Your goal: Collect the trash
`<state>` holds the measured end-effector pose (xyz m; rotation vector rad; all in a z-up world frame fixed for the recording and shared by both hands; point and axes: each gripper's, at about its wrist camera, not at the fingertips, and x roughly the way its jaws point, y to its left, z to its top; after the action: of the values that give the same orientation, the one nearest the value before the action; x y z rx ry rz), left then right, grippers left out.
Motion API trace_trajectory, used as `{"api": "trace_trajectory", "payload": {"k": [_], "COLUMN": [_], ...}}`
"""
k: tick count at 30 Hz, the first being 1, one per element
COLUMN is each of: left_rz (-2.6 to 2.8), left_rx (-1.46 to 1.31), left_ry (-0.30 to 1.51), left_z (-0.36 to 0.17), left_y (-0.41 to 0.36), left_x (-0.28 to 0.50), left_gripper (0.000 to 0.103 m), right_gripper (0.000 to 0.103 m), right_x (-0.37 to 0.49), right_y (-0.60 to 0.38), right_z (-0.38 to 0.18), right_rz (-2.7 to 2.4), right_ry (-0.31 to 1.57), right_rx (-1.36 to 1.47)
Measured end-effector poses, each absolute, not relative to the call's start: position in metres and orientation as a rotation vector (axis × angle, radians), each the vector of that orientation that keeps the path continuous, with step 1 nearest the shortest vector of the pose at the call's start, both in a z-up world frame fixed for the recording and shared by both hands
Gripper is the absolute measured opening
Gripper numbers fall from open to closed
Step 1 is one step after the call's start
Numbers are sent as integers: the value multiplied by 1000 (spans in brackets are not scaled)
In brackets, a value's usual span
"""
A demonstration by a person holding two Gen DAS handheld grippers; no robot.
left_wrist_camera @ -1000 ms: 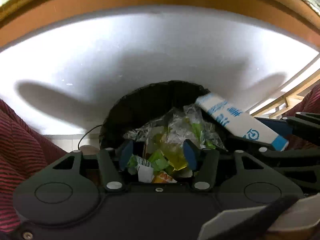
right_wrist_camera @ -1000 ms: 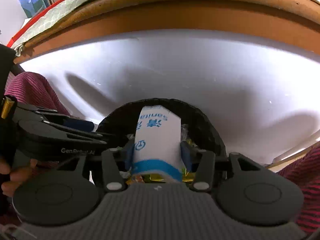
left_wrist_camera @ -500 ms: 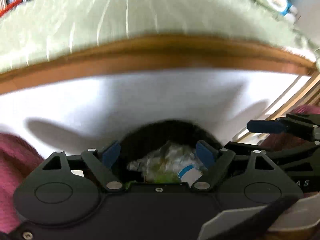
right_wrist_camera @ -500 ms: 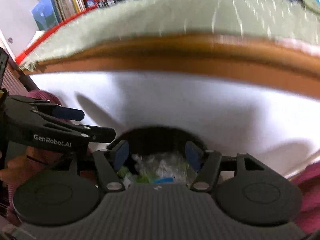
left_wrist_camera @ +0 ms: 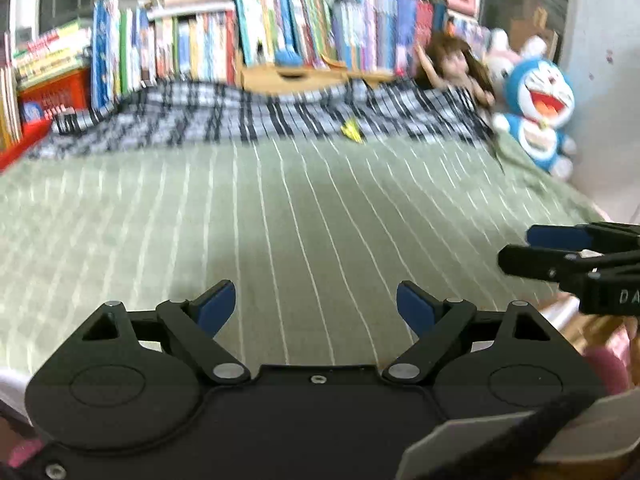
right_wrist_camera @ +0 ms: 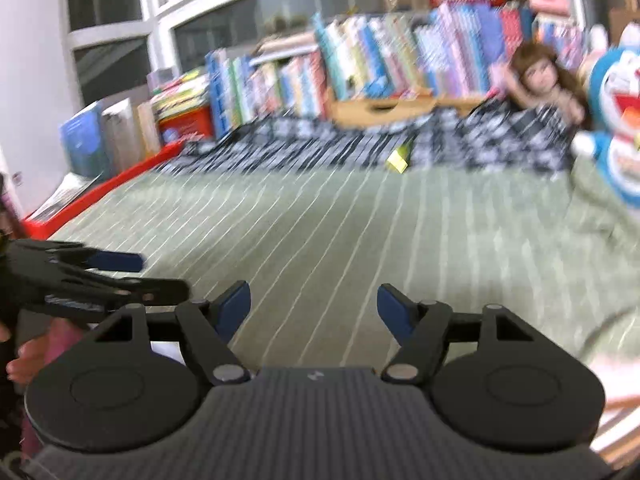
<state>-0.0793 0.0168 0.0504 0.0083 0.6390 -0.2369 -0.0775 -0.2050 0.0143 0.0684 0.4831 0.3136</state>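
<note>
Small yellow scrap of trash [left_wrist_camera: 352, 131] at twelve o'clock, far across the green striped bedspread [left_wrist_camera: 280, 216], right at the near edge of the checked blanket [left_wrist_camera: 256, 120]; bright yellow, crumpled and angular, like a folded wrapper, too blurred for print or finer detail. Same scrap [right_wrist_camera: 398, 159] at one o'clock from the right wrist. Left gripper [left_wrist_camera: 316, 306] low over the bedspread, jaws spread wide, nothing between the blue pads. Right gripper [right_wrist_camera: 314, 306] likewise wide open and empty, at three o'clock of the left. Books [left_wrist_camera: 280, 36] along the far edge; doll [right_wrist_camera: 538, 76] and blue plush toy [left_wrist_camera: 538, 114] at two o'clock.
</note>
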Motion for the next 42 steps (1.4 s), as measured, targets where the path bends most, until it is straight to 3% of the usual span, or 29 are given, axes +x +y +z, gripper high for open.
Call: {"api": "trace_trajectory", "payload": {"k": [8, 18, 34, 42], "left_rz": [-188, -214, -257, -257], "left_rx": [-1, 16, 21, -9], "left_ry": [608, 648, 760, 922], "left_z": [51, 22, -12, -54], "left_y": [13, 12, 1, -1], "left_x": [-39, -46, -113, -147], "left_gripper": [88, 88, 91, 94], "right_gripper": [80, 80, 83, 86], "right_x": [-30, -34, -124, -157], "right_y": [-218, -206, -179, -175], "right_z": [17, -5, -45, -84], "right_rz": [231, 262, 337, 309], "right_ry": [470, 528, 600, 710], "right_rx": [99, 62, 3, 4]}}
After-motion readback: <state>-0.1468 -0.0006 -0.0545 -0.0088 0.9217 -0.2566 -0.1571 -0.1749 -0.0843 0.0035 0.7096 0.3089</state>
